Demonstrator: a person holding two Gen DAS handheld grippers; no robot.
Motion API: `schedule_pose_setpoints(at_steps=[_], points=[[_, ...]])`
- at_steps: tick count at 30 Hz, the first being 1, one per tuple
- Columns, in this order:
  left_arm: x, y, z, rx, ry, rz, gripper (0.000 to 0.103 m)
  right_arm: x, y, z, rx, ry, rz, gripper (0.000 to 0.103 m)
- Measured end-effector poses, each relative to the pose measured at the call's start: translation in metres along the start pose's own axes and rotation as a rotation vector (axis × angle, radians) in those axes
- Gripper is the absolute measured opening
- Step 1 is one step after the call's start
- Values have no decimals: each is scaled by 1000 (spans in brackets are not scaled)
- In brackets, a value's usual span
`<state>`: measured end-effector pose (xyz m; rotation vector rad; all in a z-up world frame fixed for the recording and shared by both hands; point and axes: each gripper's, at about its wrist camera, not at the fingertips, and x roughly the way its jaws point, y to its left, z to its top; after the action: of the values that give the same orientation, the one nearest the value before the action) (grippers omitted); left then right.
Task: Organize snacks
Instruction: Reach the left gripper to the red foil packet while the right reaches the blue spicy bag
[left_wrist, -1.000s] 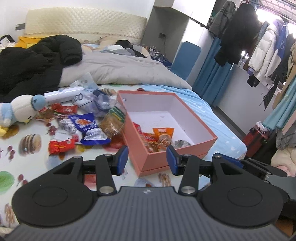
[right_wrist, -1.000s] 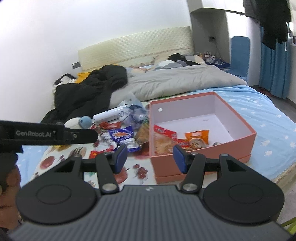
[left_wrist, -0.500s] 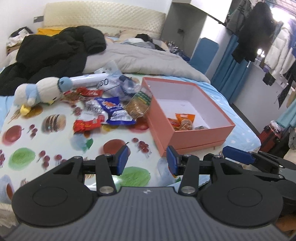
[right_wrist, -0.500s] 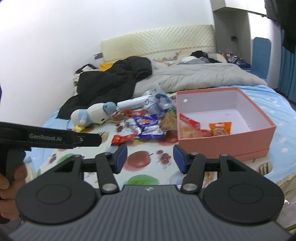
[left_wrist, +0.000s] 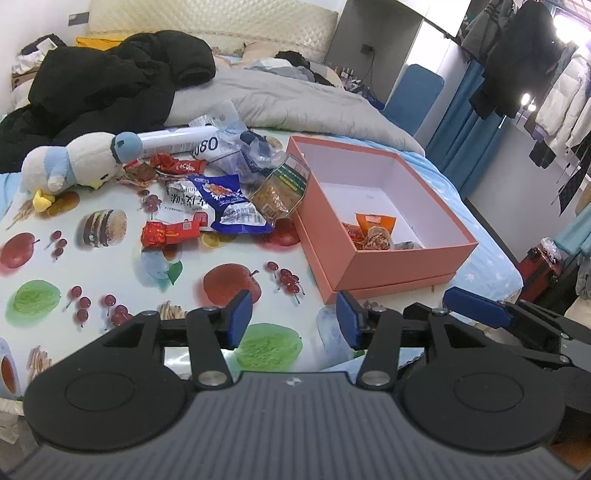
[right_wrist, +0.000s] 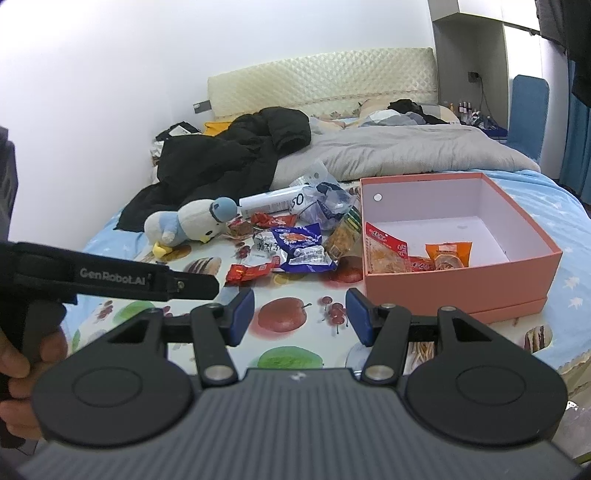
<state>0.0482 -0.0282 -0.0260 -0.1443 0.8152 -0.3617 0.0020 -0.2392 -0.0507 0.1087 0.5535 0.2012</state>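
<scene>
1. My left gripper hangs empty over the near edge of the fruit-print cloth, fingers spread wide with nothing between the blue pads. I judge the wide gap suits a flat packet grabbed from above.

2. My right gripper is just as wide and just as empty, hovering above the printed apple, well short of the snacks.

3. The pink box sits to the right on the cloth, open-topped – the obvious place to gather things. A few packets lie in its near corner: an orange packet and a red-and-white packet leaning on the inner wall. Most of the floor is bare, so I judge the job is early.

4. Left of the box lies the loose heap. Nearest me is a red wrapper, lying apart from the rest and probably the easiest first pick. Behind it are a blue bag and a clear bag of golden snacks propped against the box's outer wall – that one may slump if the box is nudged.

5. Further back, a plush penguin rests beside a white tube; neither looks like a snack.

6. Beyond are a black jacket and a grey duvet.
</scene>
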Motion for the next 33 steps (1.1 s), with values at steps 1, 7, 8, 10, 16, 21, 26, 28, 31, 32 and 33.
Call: schedule_pose_setpoints(at_steps=[1,7,8,10,16,21,26,28,31,32,33], points=[[3,2,1,-2,5,4,56,4,1,1,-2,7,-1,57],[26,29,11,-56,24,39,56,33,7,9,-6,34,14,57],[30,36,13,-69,28,49,57,39,7,11,-1,36,13,57],[40,48,19,-86,30,65,60,52,8,18,8,38,12,57],[72,88,36,-150,40,106,68,97,1,39,-3,55,-10,57],[109,122,47,-177,75,134,68,141,5,50,-61,100,-16,57],[154,152,55,-185,118,147,68,187,10,57,-90,146,-8,57],[173,163,59,-192,133,155,68,208,11,58,-105,167,1,57],[197,175,63,-206,139,156,68,240,13,61,-123,207,5,62],[204,178,64,-208,142,161,68,250,12,62,-121,213,14,67],[212,182,65,-207,142,167,68,260,12,63,-119,210,27,67]])
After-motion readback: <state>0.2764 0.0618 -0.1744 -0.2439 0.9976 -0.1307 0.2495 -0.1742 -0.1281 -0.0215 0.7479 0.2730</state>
